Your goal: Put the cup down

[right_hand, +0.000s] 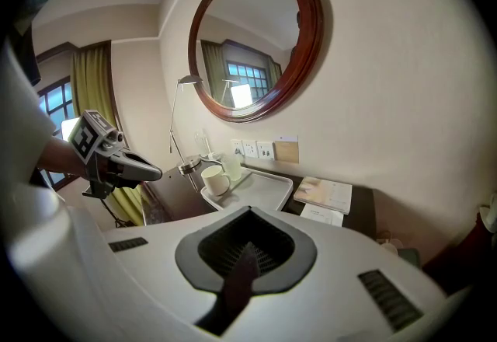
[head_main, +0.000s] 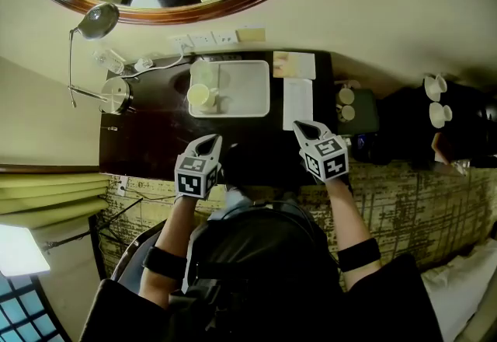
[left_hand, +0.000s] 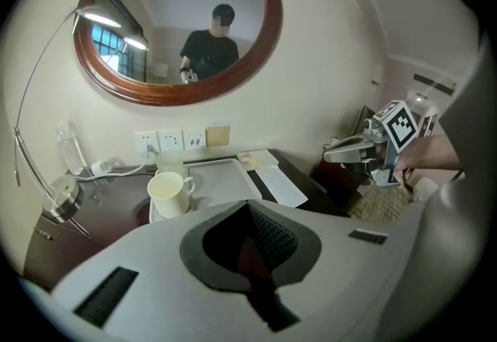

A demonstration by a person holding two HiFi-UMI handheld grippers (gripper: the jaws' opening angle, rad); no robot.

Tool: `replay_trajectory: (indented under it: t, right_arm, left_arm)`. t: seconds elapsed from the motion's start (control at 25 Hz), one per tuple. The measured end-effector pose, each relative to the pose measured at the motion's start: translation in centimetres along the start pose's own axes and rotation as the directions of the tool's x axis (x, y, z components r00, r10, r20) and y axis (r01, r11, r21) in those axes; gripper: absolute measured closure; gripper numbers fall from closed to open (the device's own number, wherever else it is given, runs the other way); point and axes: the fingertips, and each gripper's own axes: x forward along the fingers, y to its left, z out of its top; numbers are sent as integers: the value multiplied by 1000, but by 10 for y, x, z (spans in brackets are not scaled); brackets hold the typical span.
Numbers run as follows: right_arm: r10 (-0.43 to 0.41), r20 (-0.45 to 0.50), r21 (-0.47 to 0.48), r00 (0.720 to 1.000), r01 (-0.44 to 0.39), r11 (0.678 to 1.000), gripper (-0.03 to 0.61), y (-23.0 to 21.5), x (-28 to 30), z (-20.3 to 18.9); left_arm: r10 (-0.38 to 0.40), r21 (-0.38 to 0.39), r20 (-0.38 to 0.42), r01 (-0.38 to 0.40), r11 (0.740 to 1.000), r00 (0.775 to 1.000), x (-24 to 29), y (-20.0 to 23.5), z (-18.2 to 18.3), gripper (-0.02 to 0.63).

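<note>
You hold two tongs, the left tongs and right tongs, both shut and empty, over the dark table's near edge. One glossy cream cup stands on one white rectangular tray, beside one clear glass.

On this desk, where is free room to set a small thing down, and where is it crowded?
The right half of the tray, between the cup and the papers, is bare. So is the dark desk strip in front of it. Crowded: the tray's left end, with cup and glass, and around the lamp base.
</note>
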Motion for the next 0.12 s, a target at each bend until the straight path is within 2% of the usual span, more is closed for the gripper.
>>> replay_trajectory:
  t: [0.12]
  right_arm:
    - [2, -2, 0, 1000, -2, 1000, 578, 0, 1, 0]
  left_arm:
    - [-3, -5, 2, 3, 1000, 1000, 0, 1, -1, 614]
